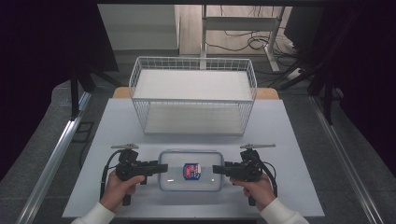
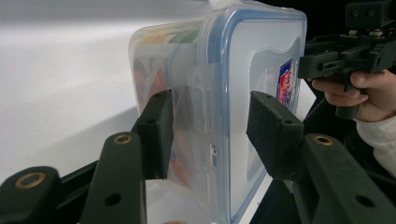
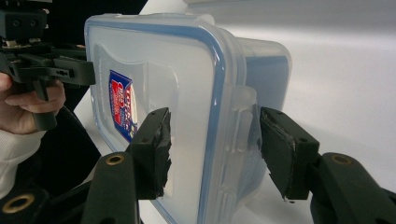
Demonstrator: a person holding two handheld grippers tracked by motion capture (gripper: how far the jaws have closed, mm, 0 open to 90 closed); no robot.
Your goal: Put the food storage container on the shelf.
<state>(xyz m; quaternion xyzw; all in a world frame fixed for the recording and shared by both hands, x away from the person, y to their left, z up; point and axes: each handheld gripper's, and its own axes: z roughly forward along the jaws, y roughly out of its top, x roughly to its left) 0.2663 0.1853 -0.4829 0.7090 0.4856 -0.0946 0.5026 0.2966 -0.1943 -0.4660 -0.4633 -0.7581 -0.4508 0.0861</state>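
A clear plastic container [image 1: 177, 176] with a blue-sealed lid and a red and blue label [image 1: 192, 171] lies flat near the table's front edge. My left gripper [image 1: 162, 168] is at its left short end, and in the left gripper view the container [image 2: 243, 51] has its side latch between my open jaws [image 2: 208, 112], with small gaps on both sides. My right gripper [image 1: 216, 169] is at the right short end. In the right gripper view my jaws [image 3: 212, 135] straddle the lid edge and latch of the container [image 3: 187, 70], also open.
A white wire two-tier basket shelf [image 1: 193, 95] stands behind the container at mid-table. The grey table [image 1: 116, 121] has bare room left and right of the shelf. Each gripper view shows the opposite hand with its gripper [image 2: 345, 51] [image 3: 42, 60].
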